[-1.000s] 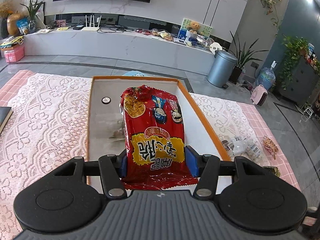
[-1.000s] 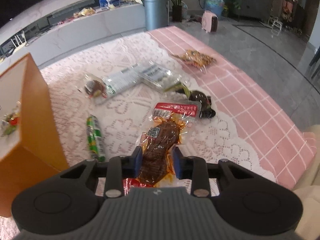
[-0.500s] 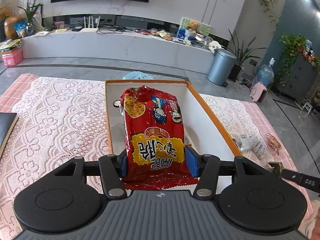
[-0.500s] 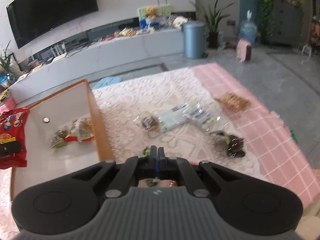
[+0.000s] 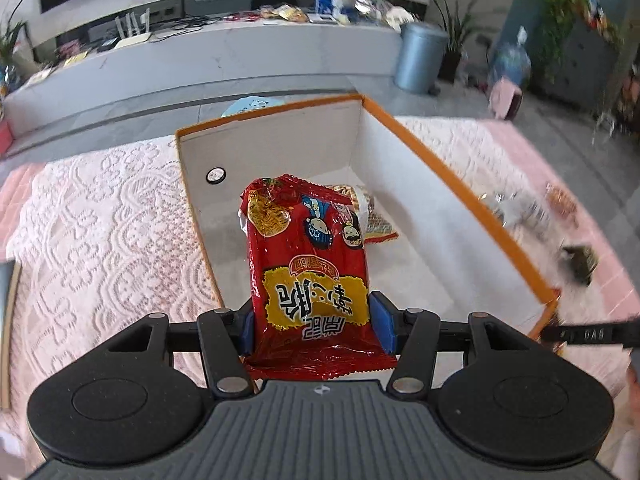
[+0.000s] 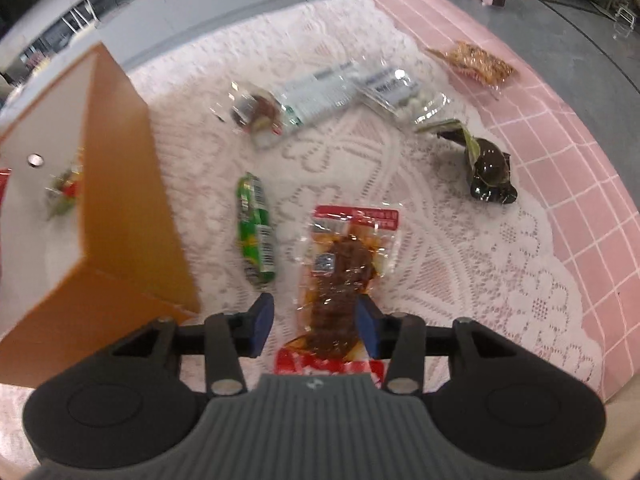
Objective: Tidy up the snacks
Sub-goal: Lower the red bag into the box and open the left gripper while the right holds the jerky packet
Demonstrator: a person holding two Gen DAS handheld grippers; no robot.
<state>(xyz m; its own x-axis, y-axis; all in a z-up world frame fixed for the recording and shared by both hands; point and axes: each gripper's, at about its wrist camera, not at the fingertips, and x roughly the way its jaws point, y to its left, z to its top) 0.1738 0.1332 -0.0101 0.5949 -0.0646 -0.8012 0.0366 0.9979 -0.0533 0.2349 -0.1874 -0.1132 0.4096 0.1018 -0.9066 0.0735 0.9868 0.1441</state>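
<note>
Since a moment ago the right gripper (image 6: 314, 326), jaws opening, straddles the brown meat pouch (image 6: 340, 272) near the table's front edge, while the left gripper (image 5: 316, 326) clamps the red noodle bag (image 5: 308, 272) over the orange box (image 5: 460, 184), risking a slip off-target if released early.

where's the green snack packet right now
In the right wrist view, the green snack packet lies on the lace cloth, between the orange box and the brown meat pouch.

surface: table (image 6: 568, 216), pink checked cloth under white lace (image 6: 460, 264)
left: orange box (image 6: 132, 184)
centre: green packet (image 6: 256, 232), brown meat pack (image 6: 344, 264)
upper right: clear packets (image 6: 320, 92), dark wrap (image 6: 490, 172), golden pack (image 6: 476, 62)
</note>
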